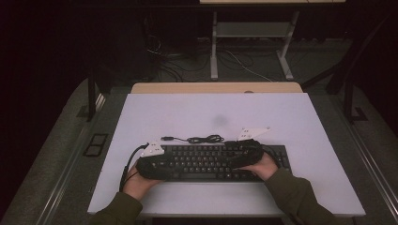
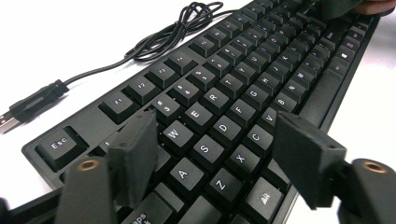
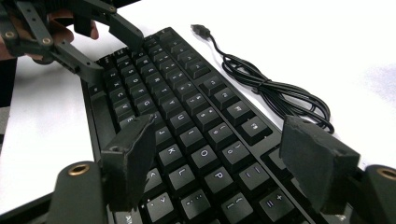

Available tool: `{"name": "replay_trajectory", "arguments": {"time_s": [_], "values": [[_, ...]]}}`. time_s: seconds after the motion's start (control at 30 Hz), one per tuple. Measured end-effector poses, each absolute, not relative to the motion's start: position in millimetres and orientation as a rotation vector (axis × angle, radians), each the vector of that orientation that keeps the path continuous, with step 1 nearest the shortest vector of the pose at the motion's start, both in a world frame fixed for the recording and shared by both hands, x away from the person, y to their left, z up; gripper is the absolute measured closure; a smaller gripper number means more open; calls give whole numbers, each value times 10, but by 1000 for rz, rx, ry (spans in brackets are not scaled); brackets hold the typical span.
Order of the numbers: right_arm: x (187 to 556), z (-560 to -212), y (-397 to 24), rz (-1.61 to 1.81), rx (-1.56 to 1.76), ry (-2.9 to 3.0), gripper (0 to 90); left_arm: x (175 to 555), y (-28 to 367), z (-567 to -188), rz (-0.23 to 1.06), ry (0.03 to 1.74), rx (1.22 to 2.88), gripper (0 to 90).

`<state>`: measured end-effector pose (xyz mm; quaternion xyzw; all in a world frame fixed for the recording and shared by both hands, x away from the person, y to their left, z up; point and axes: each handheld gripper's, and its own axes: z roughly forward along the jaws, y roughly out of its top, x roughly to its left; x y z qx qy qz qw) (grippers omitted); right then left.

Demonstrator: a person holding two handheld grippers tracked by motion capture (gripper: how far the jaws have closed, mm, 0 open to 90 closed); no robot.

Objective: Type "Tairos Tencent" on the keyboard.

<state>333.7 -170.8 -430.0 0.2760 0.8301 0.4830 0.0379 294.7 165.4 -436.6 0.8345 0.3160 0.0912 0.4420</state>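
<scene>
Nearest you, your sleeves came in from the bottom edge, w/ a hand on each gripper. Your left gripper (image 1: 157, 165) sat over the left end of the black keyboard (image 1: 206, 161), jaws spread apart over the letter keys, nothing pinched btwn them; in the left gripper view (image 2: 215, 154) they straddled the W–C area w/out pressing on any key. Your right gripper (image 1: 241, 157) sat over the right part of the kbd, jaws likewise held wide and released; in the right gripper view (image 3: 217, 154) they framed the K/L/O/P keys, no grasp on anything.

The keyboard (image 2: 219, 93) lay flat on the white table (image 1: 187, 117), near the front edge, long side running left to right, roughly centered in front of you.

Just behind the kbd, its black cable (image 1: 204, 138) lay loosely coiled on the tabletop, w/ the USB plug (image 1: 166, 138) pointing left, clear of the kbd's back edge.

Farther back: a wooden strip (image 1: 216, 87) along the table's far edge, then a dark floor w/ a white desk frame (image 1: 253, 33) and loose wires.
</scene>
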Motion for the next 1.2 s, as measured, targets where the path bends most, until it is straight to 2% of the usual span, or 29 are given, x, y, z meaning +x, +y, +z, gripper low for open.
{"name": "replay_trajectory", "arguments": {"time_s": [0.33, 0.93, 1.1, 1.2], "values": [[3339, -4277, -1656, 1506, 850, 2542, 267, 2943, 1603, -4384, 214, 794, 2074, 208], [3483, -4249, -1492, 1509, 875, 2540, 324, 2953, 1591, -4389, 209, 791, 2064, 208], [3504, -4243, -1434, 1499, 861, 2550, 420, 2962, 1587, -4396, 204, 786, 2063, 209], [3480, -4250, -1400, 1482, 837, 2575, 515, 2962, 1583, -4395, 204, 780, 2068, 209]]}}
